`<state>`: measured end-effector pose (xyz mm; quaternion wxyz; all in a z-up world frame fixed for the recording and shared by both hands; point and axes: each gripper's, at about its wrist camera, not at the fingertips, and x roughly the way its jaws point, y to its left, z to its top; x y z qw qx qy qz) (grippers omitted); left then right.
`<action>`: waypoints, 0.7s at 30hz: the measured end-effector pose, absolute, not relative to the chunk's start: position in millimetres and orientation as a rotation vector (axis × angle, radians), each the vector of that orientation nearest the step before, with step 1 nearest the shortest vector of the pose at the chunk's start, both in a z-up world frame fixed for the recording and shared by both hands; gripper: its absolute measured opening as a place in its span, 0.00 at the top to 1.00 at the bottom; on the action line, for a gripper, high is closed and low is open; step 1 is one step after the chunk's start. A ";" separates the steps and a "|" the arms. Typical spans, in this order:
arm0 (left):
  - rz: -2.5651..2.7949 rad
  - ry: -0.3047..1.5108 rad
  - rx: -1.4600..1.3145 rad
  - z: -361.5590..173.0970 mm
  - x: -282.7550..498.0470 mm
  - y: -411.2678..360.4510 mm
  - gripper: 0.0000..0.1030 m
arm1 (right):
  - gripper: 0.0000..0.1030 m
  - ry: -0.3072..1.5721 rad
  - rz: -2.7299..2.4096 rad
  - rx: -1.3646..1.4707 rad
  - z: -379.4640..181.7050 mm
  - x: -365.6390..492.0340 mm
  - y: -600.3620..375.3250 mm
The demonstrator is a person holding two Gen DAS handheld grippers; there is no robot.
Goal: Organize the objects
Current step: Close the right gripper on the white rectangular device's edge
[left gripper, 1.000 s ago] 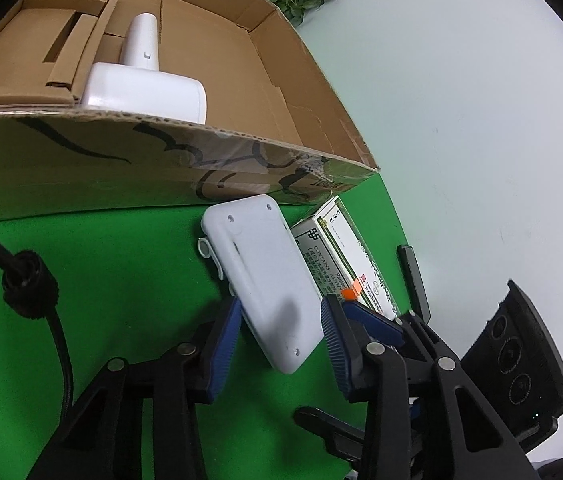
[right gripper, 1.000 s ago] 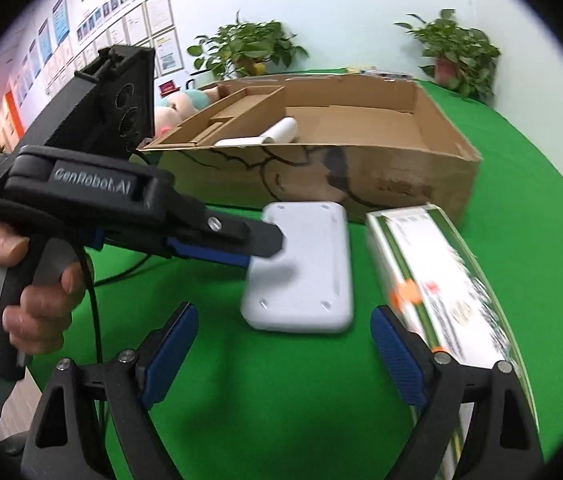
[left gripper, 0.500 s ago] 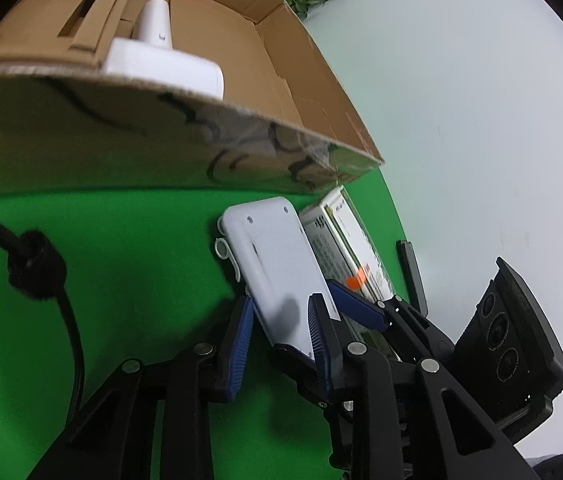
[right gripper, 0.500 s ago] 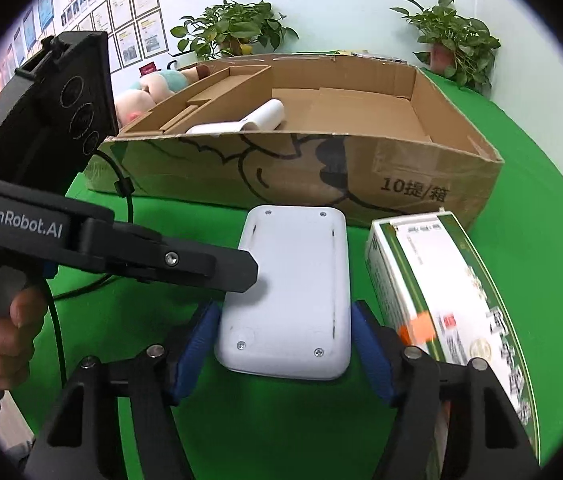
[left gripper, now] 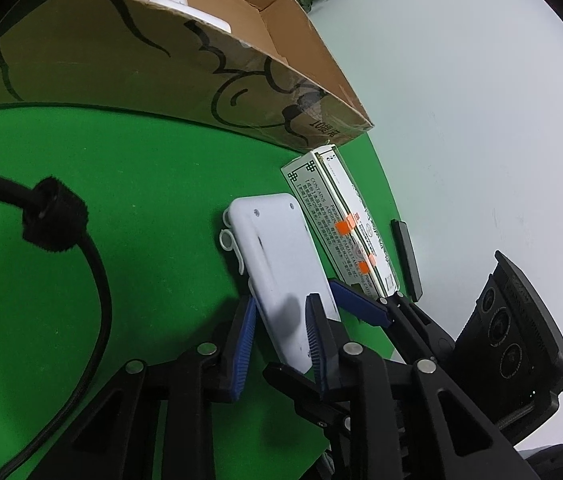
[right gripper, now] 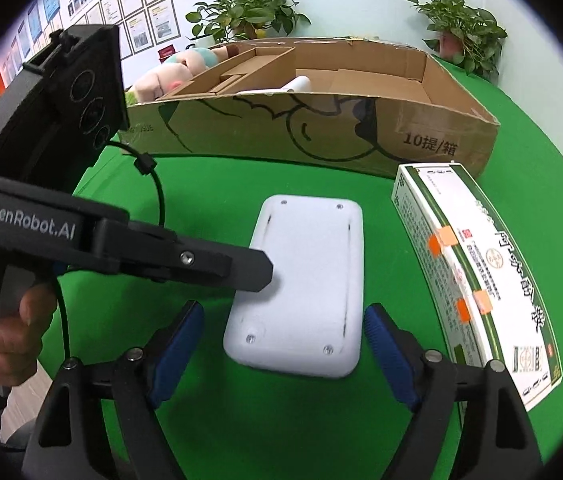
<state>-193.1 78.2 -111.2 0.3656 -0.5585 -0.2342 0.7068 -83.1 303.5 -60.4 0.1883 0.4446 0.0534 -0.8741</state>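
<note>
Green cloth [right gripper: 209, 184]: covers the table; bare stretches lie left of the white device and in front of the carton, crossed on the left only by a black cable [left gripper: 97, 280].
Right gripper [right gripper: 283, 344]: nearest in its own view, its blue pads stand wide on either side of the white device's near short edge, apart from it on both sides; its jaws have just been opening, with that edge between them but not pressed.
Left gripper [left gripper: 279, 328]: comes in from the left, held by a person's hand [right gripper: 5, 320]; its jaws have just been closing, and the blue pads pinch the white device's near left corner, one below and one on top.
White device [right gripper: 301, 284]: flat, rounded rectangle, screw holes up, its long axis pointing at the carton; the gripped end looks slightly raised in the left wrist view, though how far I cannot tell.
Medicine box [right gripper: 477, 272]: long green-and-white pack just right of the device, roughly parallel, a narrow green strip between them; its far end nearly reaches the carton's wall.
Table edge: close behind the pack on the right, little room there.
Cardboard carton [right gripper: 321, 128]: open-topped, across the back, front wall near the device's far edge; a white object [right gripper: 293, 86] lies inside.
Far: potted plants [right gripper: 461, 28] by the wall.
</note>
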 end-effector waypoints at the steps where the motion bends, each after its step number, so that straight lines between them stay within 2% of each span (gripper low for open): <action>1: 1.820 -0.605 -1.440 -111.3 -193.6 77.0 0.83 | 0.21 0.154 -2.461 1.262 -61.0 -84.7 303.2; 7: 1.839 -0.590 -1.441 -111.0 -187.8 79.5 0.92 | 0.23 0.136 -2.462 1.282 -64.0 -83.7 301.3; 9: 1.847 -0.580 -1.440 -109.4 -185.8 80.5 0.93 | 0.27 0.146 -2.477 1.285 -63.8 -82.5 301.6; 10: 1.850 -0.576 -1.439 -108.3 -185.5 80.2 0.93 | 0.33 0.157 -2.492 1.287 -63.8 -81.5 301.9; 21: 1.908 -0.515 -1.427 -91.4 -178.3 77.9 0.95 | 0.35 0.060 -2.519 1.283 -62.6 -76.2 304.2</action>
